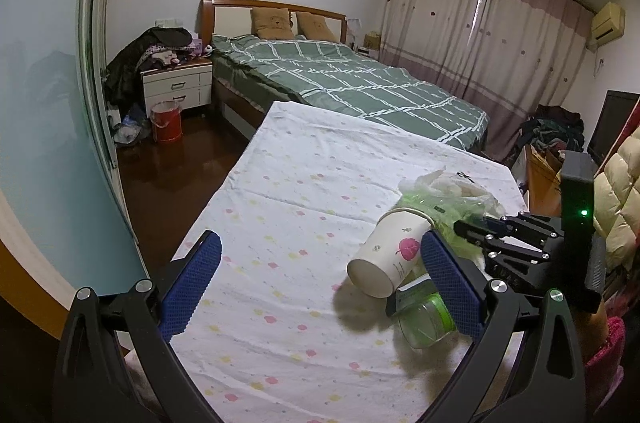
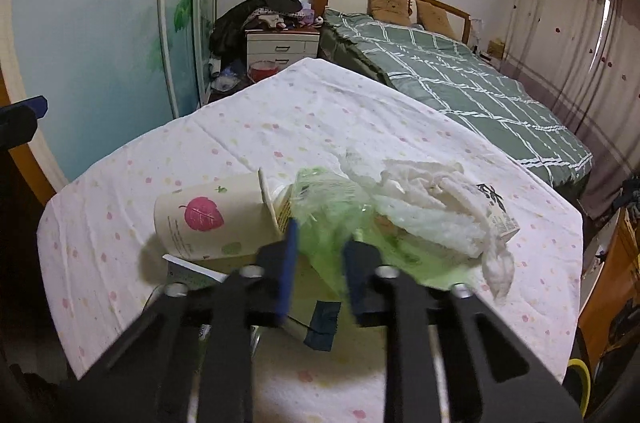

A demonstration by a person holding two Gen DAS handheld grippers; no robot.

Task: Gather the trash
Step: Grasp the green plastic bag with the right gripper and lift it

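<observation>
With the right gripper [image 2: 320, 247] clamped on the crinkled green plastic bag [image 2: 332, 207] at the table's near right and the left gripper [image 1: 320, 279] apart, lift slowly so the leaf-printed paper cup [image 2: 208, 219] lying against it rolls clear

The worktop [image 1: 288, 191] wears a white cloth dotted pink, yellow and pale green. The paper cup [image 1: 390, 251] is cream with a pink leaf print. Beside it lie a translucent green plastic bag [image 2: 332, 207] and white crumpled tissue [image 2: 424, 199]. The bed [image 1: 360, 83] has a green cover checked in white; the bucket [image 1: 166, 122] is red. Both tongs have blue pads [image 1: 448, 283] on black arms.
</observation>
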